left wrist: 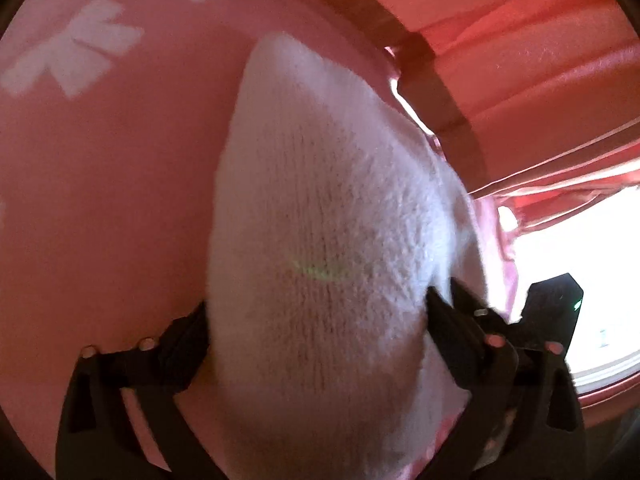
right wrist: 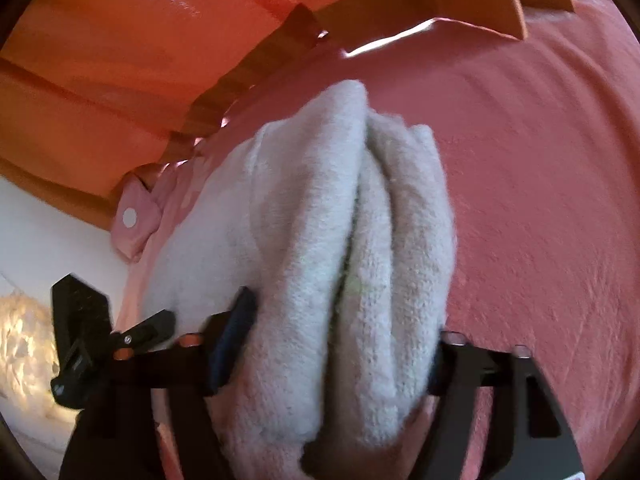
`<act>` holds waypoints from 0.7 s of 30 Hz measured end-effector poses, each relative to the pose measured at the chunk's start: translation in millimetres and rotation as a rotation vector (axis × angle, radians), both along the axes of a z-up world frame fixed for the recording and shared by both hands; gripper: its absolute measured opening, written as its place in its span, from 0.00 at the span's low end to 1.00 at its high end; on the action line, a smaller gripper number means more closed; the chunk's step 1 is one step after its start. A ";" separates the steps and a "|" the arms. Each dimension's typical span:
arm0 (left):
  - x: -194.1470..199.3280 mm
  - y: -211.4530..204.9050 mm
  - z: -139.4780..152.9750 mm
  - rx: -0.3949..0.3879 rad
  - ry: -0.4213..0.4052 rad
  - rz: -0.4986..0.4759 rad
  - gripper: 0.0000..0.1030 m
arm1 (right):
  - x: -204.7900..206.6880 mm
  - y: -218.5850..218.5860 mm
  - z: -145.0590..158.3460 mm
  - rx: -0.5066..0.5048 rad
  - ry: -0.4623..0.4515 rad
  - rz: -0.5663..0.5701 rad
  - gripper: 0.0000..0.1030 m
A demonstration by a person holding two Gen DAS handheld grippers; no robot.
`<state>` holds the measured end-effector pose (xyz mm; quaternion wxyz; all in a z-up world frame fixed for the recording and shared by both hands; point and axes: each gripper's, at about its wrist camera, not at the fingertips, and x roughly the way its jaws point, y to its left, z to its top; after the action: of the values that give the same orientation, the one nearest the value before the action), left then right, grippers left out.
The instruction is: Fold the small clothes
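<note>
A white fuzzy knit garment [left wrist: 320, 208] fills the middle of the left wrist view, lifted over a pink bed cover. My left gripper [left wrist: 316, 328] is shut on its near end, black fingers pressed to both sides. In the right wrist view the same white garment [right wrist: 340, 220] hangs in bunched folds. My right gripper [right wrist: 340, 340] is shut on it, with a dark pad [right wrist: 236, 332] on the left and the other finger on the right. The other gripper shows at each view's edge, in the left wrist view [left wrist: 556, 308] and the right wrist view [right wrist: 80, 328].
The pink bed cover [left wrist: 100, 180] with white flower prints lies underneath, and shows in the right wrist view [right wrist: 540, 180]. A brown wooden bed frame [left wrist: 432, 80] and orange-red curtains [right wrist: 100, 60] stand behind. A bright window area [left wrist: 580, 260] is at right. A pink snap tab [right wrist: 132, 220] lies at the bed edge.
</note>
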<state>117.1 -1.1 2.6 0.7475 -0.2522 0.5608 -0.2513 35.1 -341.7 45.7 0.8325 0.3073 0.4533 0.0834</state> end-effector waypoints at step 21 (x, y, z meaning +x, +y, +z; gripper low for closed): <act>14.5 21.0 52.7 0.345 -0.327 0.149 0.76 | 38.6 27.7 49.0 -0.280 -0.168 -0.132 0.35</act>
<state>131.6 19.9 55.2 0.8768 -0.1176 0.4468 -0.1333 73.7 -314.0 94.8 0.9058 0.2095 0.3682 -0.0102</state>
